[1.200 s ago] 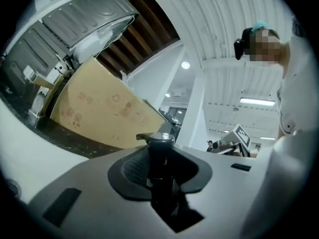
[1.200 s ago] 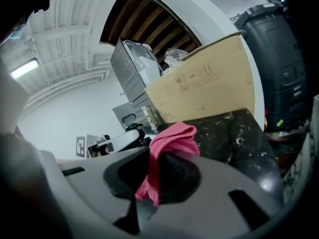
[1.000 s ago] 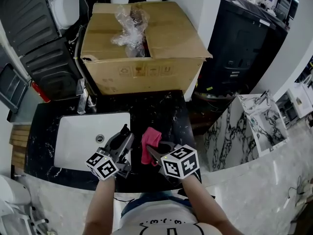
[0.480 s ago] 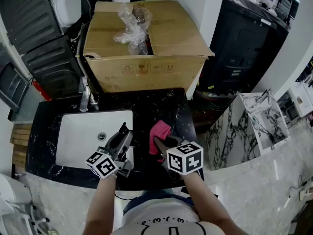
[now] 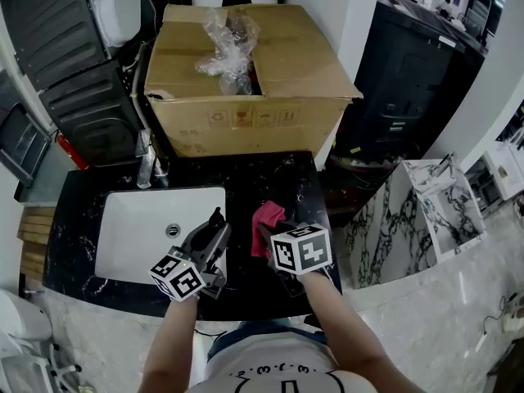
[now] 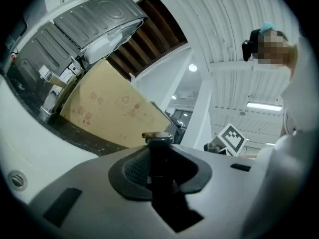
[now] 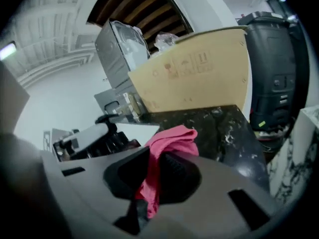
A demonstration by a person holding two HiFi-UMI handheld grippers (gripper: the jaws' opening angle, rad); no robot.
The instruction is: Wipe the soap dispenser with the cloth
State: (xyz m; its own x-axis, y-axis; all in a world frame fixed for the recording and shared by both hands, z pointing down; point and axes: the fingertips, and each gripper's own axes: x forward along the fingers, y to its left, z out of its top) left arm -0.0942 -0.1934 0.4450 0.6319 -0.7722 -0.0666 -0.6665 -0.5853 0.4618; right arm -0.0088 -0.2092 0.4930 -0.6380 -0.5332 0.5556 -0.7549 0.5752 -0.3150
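Black marbled counter (image 5: 270, 178) with a white sink (image 5: 131, 228) let into it lies below me, and a big cardboard box (image 5: 254, 80) stands behind. My left tongs (image 6: 160, 176) are closed narrow on a slim dark thing with a round cap, which I take to be the soap dispenser (image 6: 158, 143). They hold it level over the near edge of the counter, just right of the sink, and they have kept where they were.

The change is on the other side. My right tongs (image 7: 149, 176) are clamped on the pink cloth (image 7: 172, 138). A second ago it hung down in a long fold close to the left tongs. Now it sits bunched up above the jaws, with a short tail trailing below them. The right tongs have tipped and shifted a little as well. In the right gripper view the left tongs show off to the left of the cloth, near but with a gap between.

So I judge that both things are in hand but the wiping contact is not made. The cloth stands beside the dispenser, not on it. The bunched end now faces outward, which should suit rubbing, and I would need to swing it left onto the dispenser's body.
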